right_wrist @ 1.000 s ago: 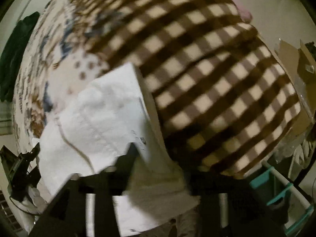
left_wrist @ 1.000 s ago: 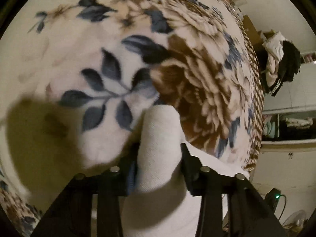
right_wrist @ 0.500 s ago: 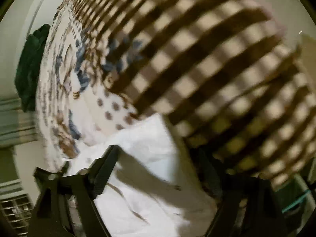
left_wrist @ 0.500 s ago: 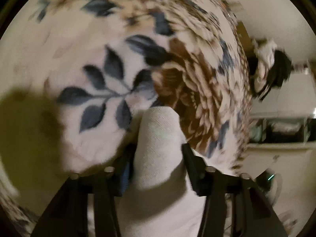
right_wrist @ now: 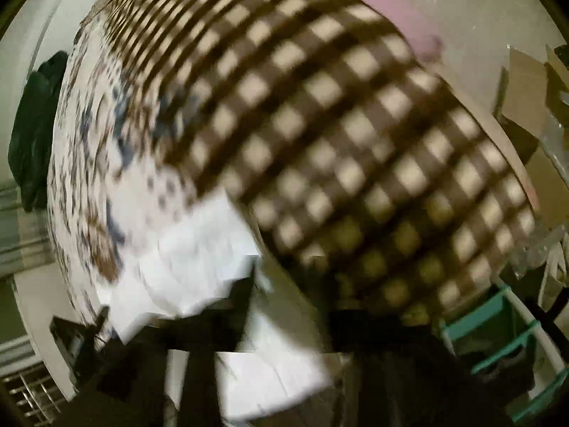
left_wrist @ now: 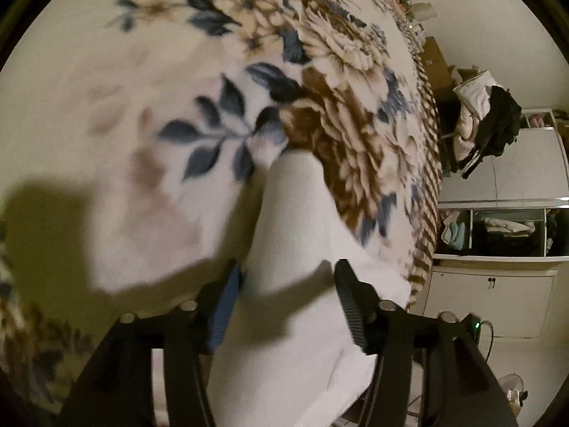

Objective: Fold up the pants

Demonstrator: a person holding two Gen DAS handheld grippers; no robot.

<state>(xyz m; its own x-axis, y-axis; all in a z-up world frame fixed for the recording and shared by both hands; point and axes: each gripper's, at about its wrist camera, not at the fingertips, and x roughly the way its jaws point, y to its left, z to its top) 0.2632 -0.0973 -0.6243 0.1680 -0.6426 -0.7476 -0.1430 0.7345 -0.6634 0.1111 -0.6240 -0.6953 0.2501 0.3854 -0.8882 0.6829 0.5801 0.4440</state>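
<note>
The white pants [left_wrist: 295, 249] are bunched between the two fingers of my left gripper [left_wrist: 286, 277], which is shut on them just above a floral blanket [left_wrist: 149, 114]. In the right wrist view the white pants [right_wrist: 192, 256] hang from my right gripper [right_wrist: 284, 291], which is shut on them over the brown checked part of the blanket [right_wrist: 338, 135]. That view is blurred and the right fingers show only as dark shapes.
The bed's edge runs down the right of the left wrist view, with a clothes pile [left_wrist: 487, 121] and white cabinets [left_wrist: 498, 284] beyond. In the right wrist view there are teal shelves [right_wrist: 498, 338], cardboard [right_wrist: 526, 99] and a dark green garment [right_wrist: 32, 135].
Both grippers have kept hold of the white pants and carried them across the blanket. The right wrist view has swung and blurred, with the cloth now lower left.
</note>
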